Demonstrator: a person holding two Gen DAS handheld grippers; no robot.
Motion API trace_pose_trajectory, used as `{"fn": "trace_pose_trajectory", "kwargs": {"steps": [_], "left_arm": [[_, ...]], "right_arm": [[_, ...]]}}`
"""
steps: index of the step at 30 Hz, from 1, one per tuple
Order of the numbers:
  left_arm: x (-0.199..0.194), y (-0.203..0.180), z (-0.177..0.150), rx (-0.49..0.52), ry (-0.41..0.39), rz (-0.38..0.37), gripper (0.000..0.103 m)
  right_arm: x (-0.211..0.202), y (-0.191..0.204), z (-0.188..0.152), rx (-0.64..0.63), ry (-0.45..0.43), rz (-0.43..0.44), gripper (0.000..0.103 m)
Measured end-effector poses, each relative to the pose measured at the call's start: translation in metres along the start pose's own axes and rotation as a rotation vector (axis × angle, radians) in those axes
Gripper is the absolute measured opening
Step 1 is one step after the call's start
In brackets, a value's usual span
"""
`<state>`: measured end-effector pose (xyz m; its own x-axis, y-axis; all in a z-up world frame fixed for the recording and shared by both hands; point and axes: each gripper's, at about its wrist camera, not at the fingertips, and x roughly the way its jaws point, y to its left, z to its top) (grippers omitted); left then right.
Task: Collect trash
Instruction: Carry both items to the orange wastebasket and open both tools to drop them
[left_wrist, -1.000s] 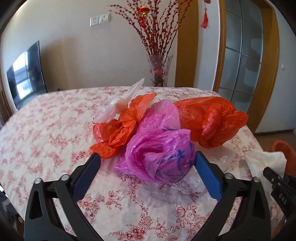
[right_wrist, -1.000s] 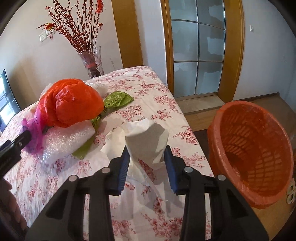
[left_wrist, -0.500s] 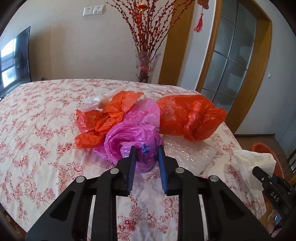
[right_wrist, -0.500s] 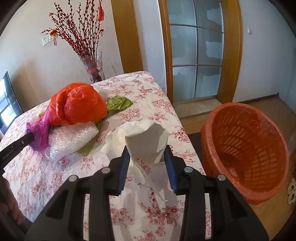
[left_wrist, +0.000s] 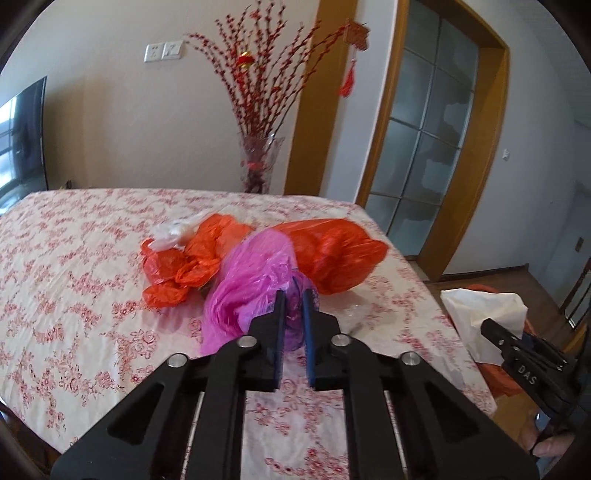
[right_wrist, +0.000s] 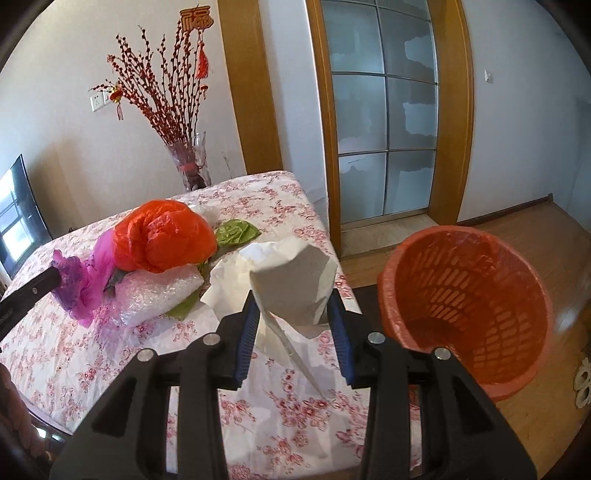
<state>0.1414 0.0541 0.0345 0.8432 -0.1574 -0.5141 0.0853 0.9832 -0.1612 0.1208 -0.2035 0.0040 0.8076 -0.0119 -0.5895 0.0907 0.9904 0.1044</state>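
A crumpled pink plastic bag (left_wrist: 251, 291) lies on the flowered tablecloth (left_wrist: 74, 295), and my left gripper (left_wrist: 293, 295) is shut on its near end, which is pinched thin between the blue pads. The same bag (right_wrist: 85, 280) shows in the right wrist view, stretched toward the left gripper's black finger (right_wrist: 37, 290). My right gripper (right_wrist: 291, 299) is shut on a wad of white paper (right_wrist: 291, 280), raised off the table with a tail hanging down. An orange mesh trash basket (right_wrist: 461, 295) stands on the floor just right of it.
Two orange bags (left_wrist: 332, 251) (left_wrist: 184, 262), bubble wrap (right_wrist: 155, 295) and a green bag (right_wrist: 236, 232) lie mid-table. A glass vase of red branches (left_wrist: 258, 162) stands at the far edge. The table's right edge drops off beside the basket; a glass door (right_wrist: 380, 110) is behind.
My left gripper closed from wide open onto the pink bag and rose, pulling the bag up. My right gripper lifted the white paper and drew back toward the basket.
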Motion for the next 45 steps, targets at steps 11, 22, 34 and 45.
{"fn": "trace_pose_trajectory", "kwargs": {"steps": [11, 22, 34, 45], "left_arm": [[-0.024, -0.02, 0.008, 0.016, -0.034, -0.083, 0.005], [-0.04, -0.066, 0.02, 0.044, -0.072, -0.216, 0.005], [-0.002, -0.149, 0.017, 0.113, -0.005, -0.386, 0.005], [0.04, -0.226, -0.001, 0.194, 0.086, -0.525, 0.005]], "right_arm": [[-0.014, -0.017, -0.001, 0.024, -0.021, -0.018, 0.037], [-0.032, -0.043, 0.002, 0.052, -0.058, -0.05, 0.037], [-0.046, -0.097, 0.005, 0.114, -0.086, -0.165, 0.037], [-0.045, -0.166, 0.009, 0.213, -0.097, -0.295, 0.037]]}}
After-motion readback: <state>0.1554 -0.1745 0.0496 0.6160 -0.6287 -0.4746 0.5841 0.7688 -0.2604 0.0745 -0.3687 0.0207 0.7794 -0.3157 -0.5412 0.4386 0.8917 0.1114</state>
